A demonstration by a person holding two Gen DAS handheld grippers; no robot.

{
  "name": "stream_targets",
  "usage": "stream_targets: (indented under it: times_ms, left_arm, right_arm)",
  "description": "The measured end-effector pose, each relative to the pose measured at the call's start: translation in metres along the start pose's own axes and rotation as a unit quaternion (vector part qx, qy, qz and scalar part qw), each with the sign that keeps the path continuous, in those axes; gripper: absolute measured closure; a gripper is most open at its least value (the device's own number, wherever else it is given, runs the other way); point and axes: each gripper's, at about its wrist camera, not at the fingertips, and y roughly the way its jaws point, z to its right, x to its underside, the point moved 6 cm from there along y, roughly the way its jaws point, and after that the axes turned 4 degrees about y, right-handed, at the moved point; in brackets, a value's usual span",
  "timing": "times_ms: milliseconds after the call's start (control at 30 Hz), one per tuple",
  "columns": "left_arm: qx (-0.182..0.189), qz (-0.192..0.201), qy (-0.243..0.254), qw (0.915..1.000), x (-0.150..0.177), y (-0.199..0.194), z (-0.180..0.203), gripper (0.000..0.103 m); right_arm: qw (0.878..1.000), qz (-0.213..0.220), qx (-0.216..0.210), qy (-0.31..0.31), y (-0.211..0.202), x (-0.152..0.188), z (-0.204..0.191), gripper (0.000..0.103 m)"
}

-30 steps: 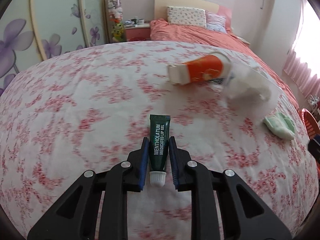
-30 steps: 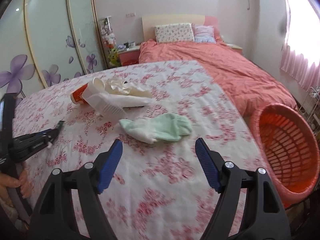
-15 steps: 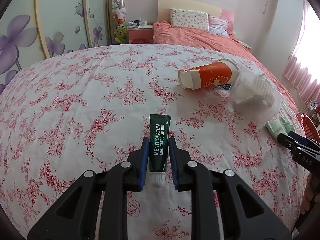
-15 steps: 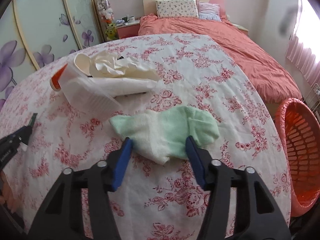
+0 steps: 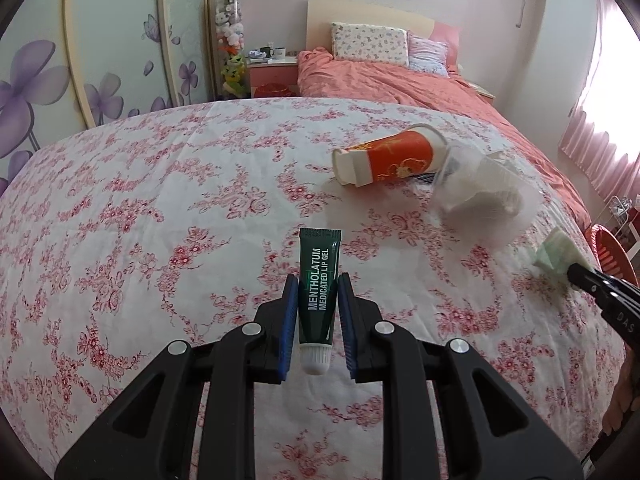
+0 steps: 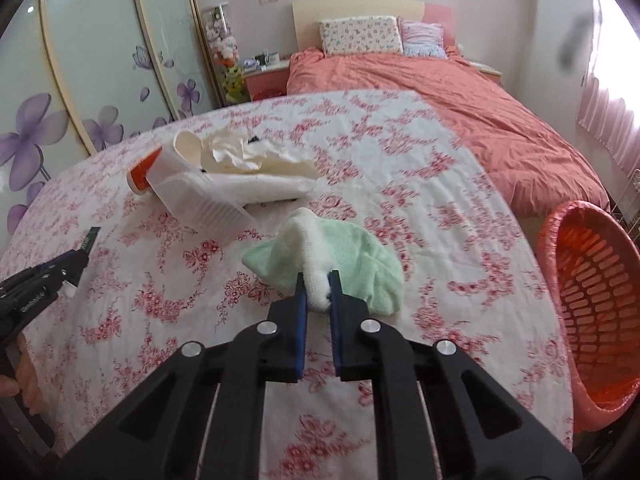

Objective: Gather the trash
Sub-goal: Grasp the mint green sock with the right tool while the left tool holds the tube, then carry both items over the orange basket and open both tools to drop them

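Observation:
My left gripper point(image 5: 318, 280) is shut on a dark green lip gel tube point(image 5: 319, 280) with a white cap, held above the floral tablecloth. My right gripper point(image 6: 318, 280) is shut on a green and white sock point(image 6: 352, 254) that lies bunched on the cloth; the sock also shows in the left wrist view point(image 5: 554, 254). An orange paper cup point(image 5: 390, 156) lies on its side beside a clear plastic cup point(image 5: 480, 196) stuffed with white tissue. The left gripper shows at the left edge of the right wrist view point(image 6: 76, 262).
A table with a floral cloth point(image 5: 160, 200) carries the trash. An orange plastic basket point(image 6: 592, 312) stands on the floor off the table's right edge. A bed with a coral duvet point(image 6: 460, 92) lies behind, wardrobes to the left.
My right gripper moved in over the sock and closed on it, lifting a fold. My left gripper kept holding the tube and shifted a little.

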Motion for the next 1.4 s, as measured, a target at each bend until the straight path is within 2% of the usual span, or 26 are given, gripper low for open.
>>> stream_targets:
  times_ms: [300, 567, 700, 1033, 1400]
  left_arm:
    - [0.017, 0.014, 0.017, 0.9996, -0.006, -0.013, 0.026, 0.083]
    - [0.048, 0.029, 0.04, 0.9976, -0.01, -0.029, 0.064, 0.083]
    - [0.072, 0.04, 0.056, 0.995, -0.013, -0.039, 0.089, 0.083]
    - [0.135, 0.066, 0.102, 0.9833, -0.019, -0.066, 0.169, 0.083]
    - [0.198, 0.062, 0.142, 0.968, -0.016, -0.064, 0.259, 0.083]
  right_arm:
    - [0.999, 0.043, -0.001, 0.024, -0.04, -0.006, 0.026, 0.092]
    - [0.994, 0.091, 0.018, 0.049, -0.08, 0.0, 0.056, 0.092]
    - [0.989, 0.12, 0.041, 0.07, -0.102, 0.004, 0.081, 0.092]
    - [0.971, 0.174, 0.125, 0.104, -0.147, 0.014, 0.141, 0.092]
    - [0.958, 0.185, 0.157, 0.156, -0.163, 0.03, 0.205, 0.092]
